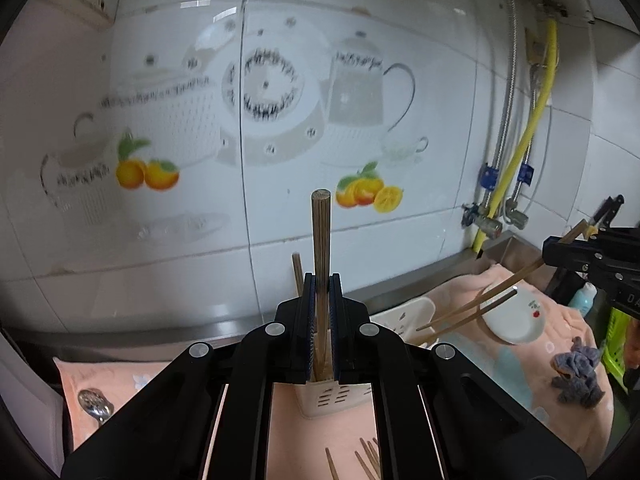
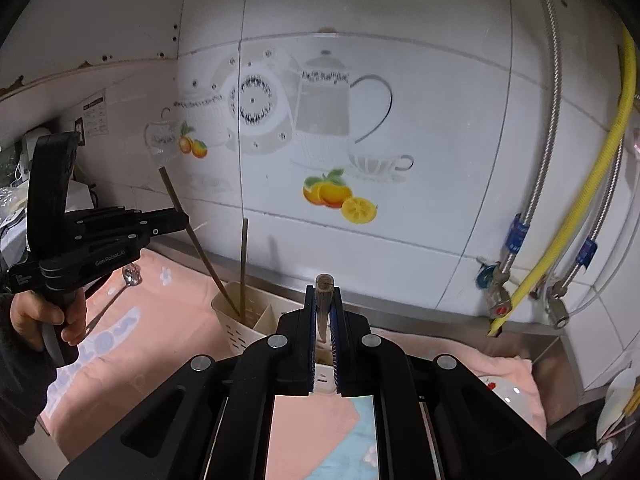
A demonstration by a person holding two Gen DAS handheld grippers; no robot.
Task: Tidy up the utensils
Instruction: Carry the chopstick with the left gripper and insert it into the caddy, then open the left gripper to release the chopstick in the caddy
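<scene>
my left claw is pinched on a wooden chopstick that stands upright above the white utensil holder. my right claw is pinched on another chopstick, just right of the holder. only the left view shows loose chopsticks on the pink towel in front of the holder, plus a white bowl to its right. only the right view shows my hand and a spoon left of the holder. behind it is the tiled wall.
</scene>
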